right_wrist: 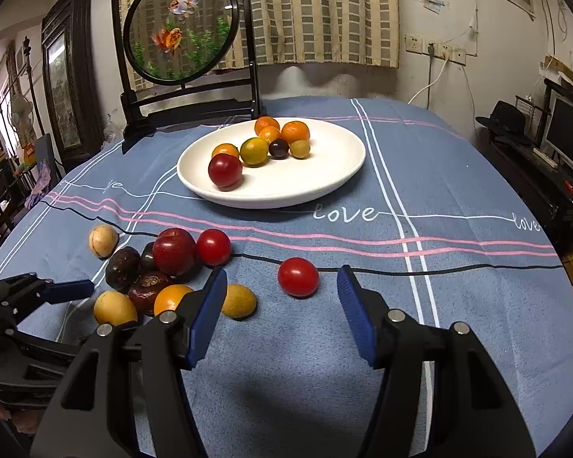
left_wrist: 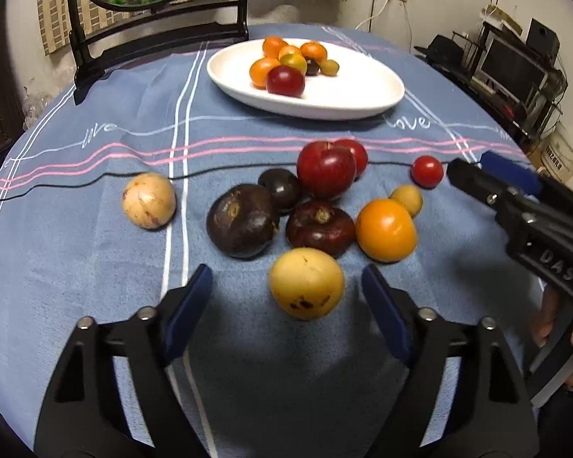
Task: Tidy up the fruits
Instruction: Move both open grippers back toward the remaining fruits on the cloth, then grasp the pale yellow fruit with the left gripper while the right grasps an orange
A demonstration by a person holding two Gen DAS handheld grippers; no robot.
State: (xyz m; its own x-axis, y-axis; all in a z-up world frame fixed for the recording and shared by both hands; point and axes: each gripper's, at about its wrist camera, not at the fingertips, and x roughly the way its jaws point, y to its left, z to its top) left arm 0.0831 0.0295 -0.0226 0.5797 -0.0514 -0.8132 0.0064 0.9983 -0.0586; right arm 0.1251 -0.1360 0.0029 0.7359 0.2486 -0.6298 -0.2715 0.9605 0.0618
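1. While the left gripper (left_wrist: 286,286) hangs low over the near part of the blue tablecloth (left_wrist: 95,267), its jaws stand spread, with a yellow fruit (left_wrist: 306,283) lying between the blue pads (left_wrist: 189,305) and touching neither.
2. Just beyond that yellow fruit sits a cluster of loose fruit: a large dark purple one (left_wrist: 242,221), a smaller dark one (left_wrist: 280,190) behind it, a dark red one with a stem scar (left_wrist: 321,227), and an orange one (left_wrist: 386,229) to the right.
3. Farther back in the cluster stand a big red apple (left_wrist: 326,170) with a second red fruit (left_wrist: 357,154) touching it from behind, and a small yellowish fruit (left_wrist: 407,199) lies beside the orange one.
4. A pale speckled fruit (left_wrist: 149,200) lies alone to the left, well apart from the rest.
5. The right gripper (right_wrist: 282,305) is spread too and holds nothing; a small red tomato (right_wrist: 298,276) sits on the cloth just beyond its tips, between the lines of the two fingers.
6. At the far side, a white plate (right_wrist: 324,187) carries several oranges, a greenish-yellow fruit, a small dark one, a small olive-coloured one and a red plum (right_wrist: 225,170) near its front-left rim.
7. Behind the plate stands a round goldfish screen in a black frame (right_wrist: 181,24).
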